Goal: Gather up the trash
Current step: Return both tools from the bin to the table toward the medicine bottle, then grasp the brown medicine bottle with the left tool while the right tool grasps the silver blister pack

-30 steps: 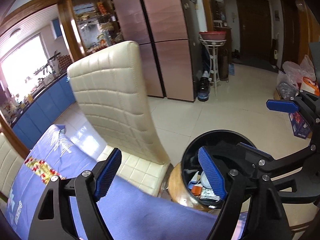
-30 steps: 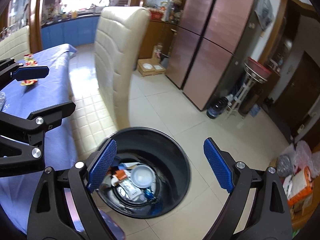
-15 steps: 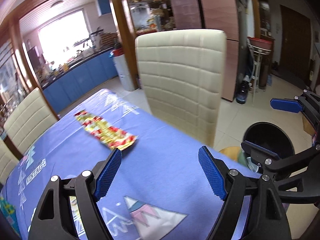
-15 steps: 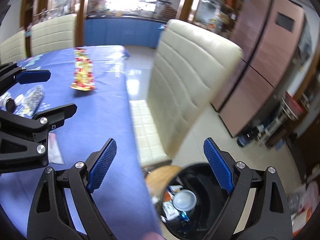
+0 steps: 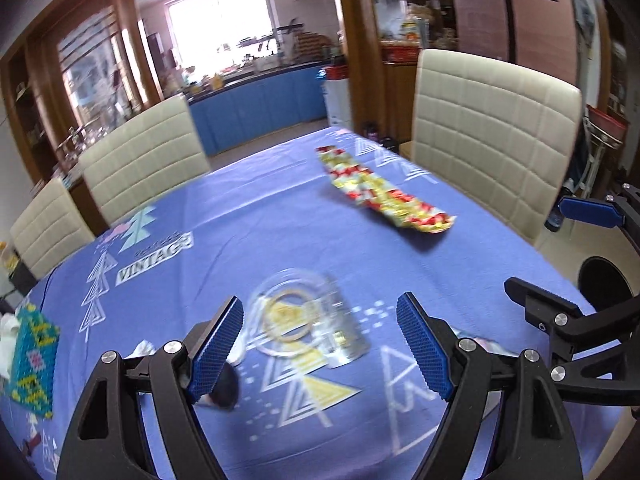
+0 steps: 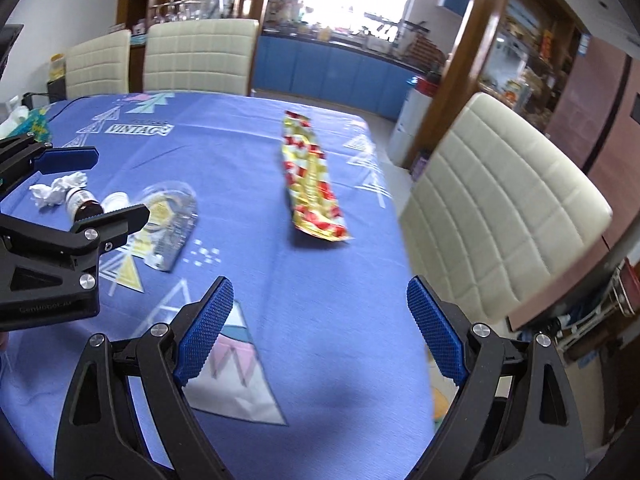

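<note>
Both grippers hung over the tabletop (image 6: 248, 184) with nothing in them; the left gripper (image 5: 320, 344) had its fingers spread wide and empty, and the right gripper (image 6: 316, 332) likewise stood released, with only blue cloth showing between its pads.

The trash lay scattered on that cloth: a long red-and-yellow snack wrapper (image 6: 310, 184) near the far right edge, beside the cream chair (image 6: 496, 208); a clear crumpled plastic wrapper (image 5: 308, 320) straight ahead of the left gripper, blurred in that view; a small dark bottle (image 6: 82, 206) with a white cap (image 6: 116, 200) just beside it; and a crumpled white tissue (image 6: 58, 190) a little further left. The black bin (image 5: 604, 284) showed at the tabletop's right edge, down on the floor.

The step in hand looked like a reach for the next piece, with no grasp begun; the clear wrapper seemed the left gripper's likeliest target, and the snack wrapper the right's.

The next move would call for lowering the fingers around a chosen piece, low enough to catch thin film without pinching the cloth; then closing, lifting, and carrying it to the bin.
</note>
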A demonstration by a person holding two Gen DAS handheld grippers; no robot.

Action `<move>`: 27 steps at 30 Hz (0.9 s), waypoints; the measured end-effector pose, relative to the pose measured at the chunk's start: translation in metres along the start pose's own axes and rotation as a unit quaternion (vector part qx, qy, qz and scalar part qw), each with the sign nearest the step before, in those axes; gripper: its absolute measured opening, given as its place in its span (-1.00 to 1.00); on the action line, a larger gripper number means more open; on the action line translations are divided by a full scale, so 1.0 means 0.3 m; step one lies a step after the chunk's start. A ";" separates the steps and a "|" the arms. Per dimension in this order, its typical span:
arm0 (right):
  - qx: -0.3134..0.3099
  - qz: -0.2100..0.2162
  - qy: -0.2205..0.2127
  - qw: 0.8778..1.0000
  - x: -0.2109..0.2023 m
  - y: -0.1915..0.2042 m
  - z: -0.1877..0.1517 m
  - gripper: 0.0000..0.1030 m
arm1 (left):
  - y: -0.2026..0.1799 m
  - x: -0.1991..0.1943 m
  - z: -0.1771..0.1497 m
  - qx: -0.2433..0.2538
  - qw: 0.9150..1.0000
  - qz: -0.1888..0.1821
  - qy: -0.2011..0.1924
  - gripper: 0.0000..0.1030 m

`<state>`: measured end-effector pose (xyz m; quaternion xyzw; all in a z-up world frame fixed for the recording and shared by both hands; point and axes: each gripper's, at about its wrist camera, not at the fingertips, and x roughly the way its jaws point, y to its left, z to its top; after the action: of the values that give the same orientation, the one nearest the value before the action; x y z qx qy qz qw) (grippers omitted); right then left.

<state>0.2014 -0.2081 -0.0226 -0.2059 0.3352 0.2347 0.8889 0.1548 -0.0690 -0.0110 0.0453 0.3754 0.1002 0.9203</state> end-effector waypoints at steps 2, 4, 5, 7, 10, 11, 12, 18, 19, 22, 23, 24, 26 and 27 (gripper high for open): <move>-0.010 0.011 0.000 1.000 0.017 0.051 0.021 0.71 | 0.059 0.002 -0.023 -0.013 1.000 0.009 0.006 0.50; -0.017 0.022 -0.001 1.000 0.032 0.093 0.036 0.71 | 0.111 0.007 -0.044 -0.023 1.000 0.019 0.010 0.67; -0.020 0.027 0.000 0.999 0.040 0.116 0.044 0.71 | 0.141 0.006 -0.059 -0.028 0.999 0.024 0.010 0.70; -0.025 0.036 0.001 0.999 0.053 0.157 0.056 0.71 | 0.177 0.008 -0.076 -0.036 0.999 0.029 0.012 0.77; -0.032 0.046 0.005 0.998 0.072 0.211 0.070 0.71 | 0.237 0.033 -0.108 -0.045 0.998 0.033 0.029 0.77; -0.035 0.048 0.006 0.998 0.079 0.228 0.071 0.71 | 0.252 0.042 -0.117 -0.047 0.998 0.033 0.034 0.77; -0.037 0.050 0.008 0.998 0.086 0.242 0.073 0.71 | 0.271 0.051 -0.129 -0.050 0.997 0.033 0.039 0.77; -0.038 0.057 0.024 0.997 0.143 0.327 0.078 0.70 | 0.346 0.107 -0.179 -0.047 0.997 0.025 0.057 0.77; -0.037 0.057 0.026 0.997 0.150 0.335 0.077 0.66 | 0.356 0.116 -0.185 -0.047 0.997 0.022 0.060 0.77; -0.030 0.055 0.035 0.997 0.178 0.347 0.079 0.55 | 0.379 0.153 -0.194 -0.048 0.996 0.012 0.068 0.77; -0.027 0.054 0.039 0.997 0.189 0.349 0.080 0.52 | 0.384 0.168 -0.196 -0.047 0.996 0.009 0.071 0.77; -0.023 0.052 0.042 0.997 0.199 0.348 0.079 0.50 | 0.385 0.178 -0.196 -0.045 0.996 0.007 0.072 0.77; -0.015 0.053 0.049 0.997 0.216 0.346 0.081 0.43 | 0.387 0.197 -0.197 -0.044 0.996 0.001 0.075 0.77; -0.012 0.054 0.051 0.997 0.224 0.345 0.082 0.41 | 0.388 0.210 -0.199 -0.043 0.996 -0.002 0.078 0.77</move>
<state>0.2009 -0.0933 -0.0737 -0.2099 0.3881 0.2751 0.8542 0.1395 0.0587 -0.0780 -0.0029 0.4412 0.1180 0.8896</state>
